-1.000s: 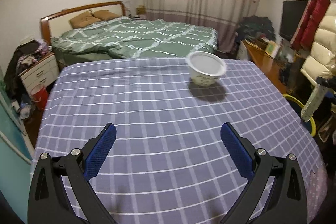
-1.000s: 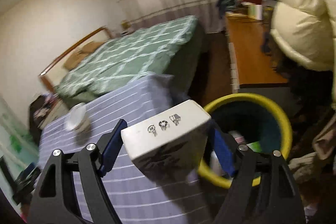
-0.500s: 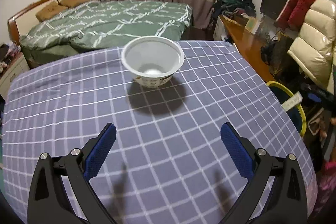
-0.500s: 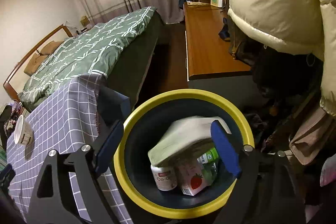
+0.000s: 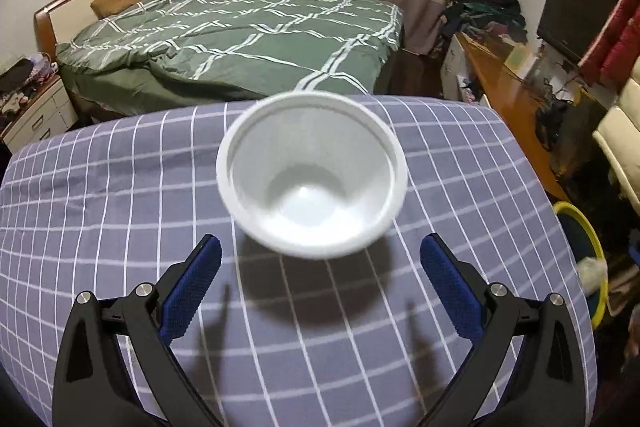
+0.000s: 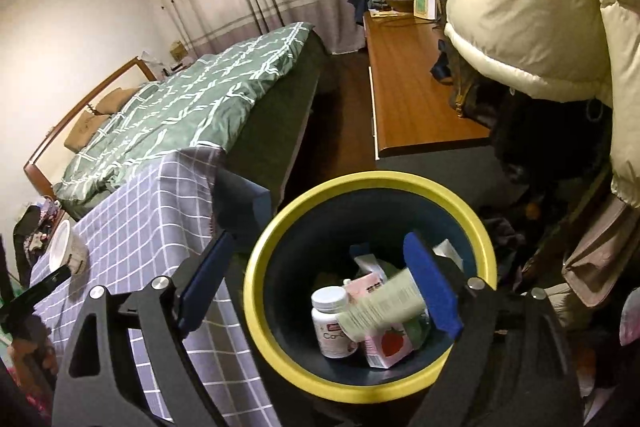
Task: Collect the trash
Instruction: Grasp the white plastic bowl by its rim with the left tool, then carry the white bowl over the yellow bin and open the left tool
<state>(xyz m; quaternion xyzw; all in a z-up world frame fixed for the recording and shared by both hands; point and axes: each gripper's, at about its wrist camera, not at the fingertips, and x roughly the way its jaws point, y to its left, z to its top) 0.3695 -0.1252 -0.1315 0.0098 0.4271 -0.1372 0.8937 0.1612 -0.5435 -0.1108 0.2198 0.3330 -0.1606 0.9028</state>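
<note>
On the checked table: a white bowl is standing upright on the purple checked cloth, empty inside, near the far edge.
Left gripper: the left gripper is hovering just short of the bowl, jaws spread wide, nothing between the pads; the bowl is sitting ahead of the tips, not yet bracketed.
Right gripper: the right gripper is hanging over the yellow-rimmed bin, and its jaws have just been opening; nothing is pressed between the pads, and a pale carton is lying loose below them, blurred, resting among the bin's contents.
Bin contents: a white bottle and a pink strawberry-print box are lying under the carton.
Risk one: the bowl looks light and thin-walled, so, in my judgement, a pad striking the rim on approach is likely to push it toward the far table edge or tip it.
Risk two: the sides are flaring outward, so a squeeze low on the wall could let the bowl ride up and pop out of the pads.
Risk three: a hard squeeze could buckle the rim.
Bowl appearance: it is showing a plain white interior with a rolled lip, slightly blurred in the left view; the right view is showing a printed outer wall.
</note>
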